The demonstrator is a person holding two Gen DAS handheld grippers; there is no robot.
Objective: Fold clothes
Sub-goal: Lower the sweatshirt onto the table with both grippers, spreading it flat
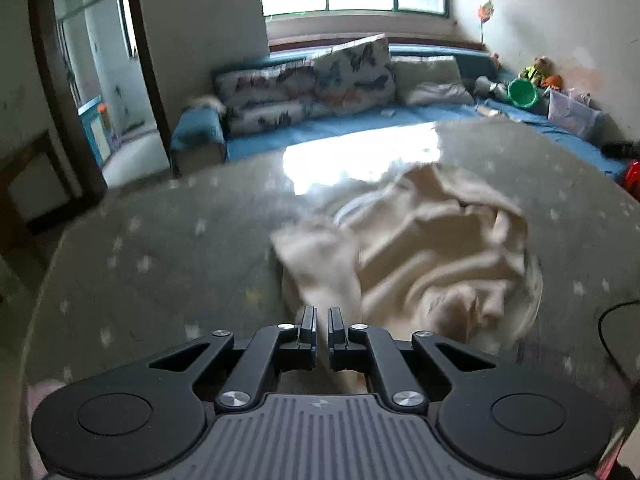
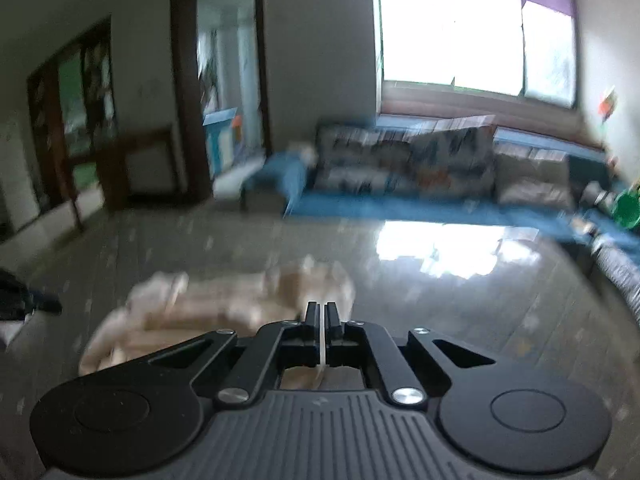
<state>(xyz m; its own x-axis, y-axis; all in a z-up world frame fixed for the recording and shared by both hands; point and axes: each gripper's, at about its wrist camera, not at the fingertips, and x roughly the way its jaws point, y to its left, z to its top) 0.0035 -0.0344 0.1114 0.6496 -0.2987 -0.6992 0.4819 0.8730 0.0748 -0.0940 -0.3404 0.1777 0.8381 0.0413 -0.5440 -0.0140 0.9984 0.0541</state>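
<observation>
Lying crumpled at centre frame on the grey bench [image 1: 160,248], the cream garment [image 1: 432,256] bunches in folds. Left tongs [image 1: 322,318] pinch its near edge. Right tongs [image 2: 323,314] clamp a thin cream strip of it.

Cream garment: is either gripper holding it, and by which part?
Both appear shut on the cream garment: left gripper on its near edge, right gripper on a thin edge showing between its jaws. Blur leaves the exact part unclear.
</observation>
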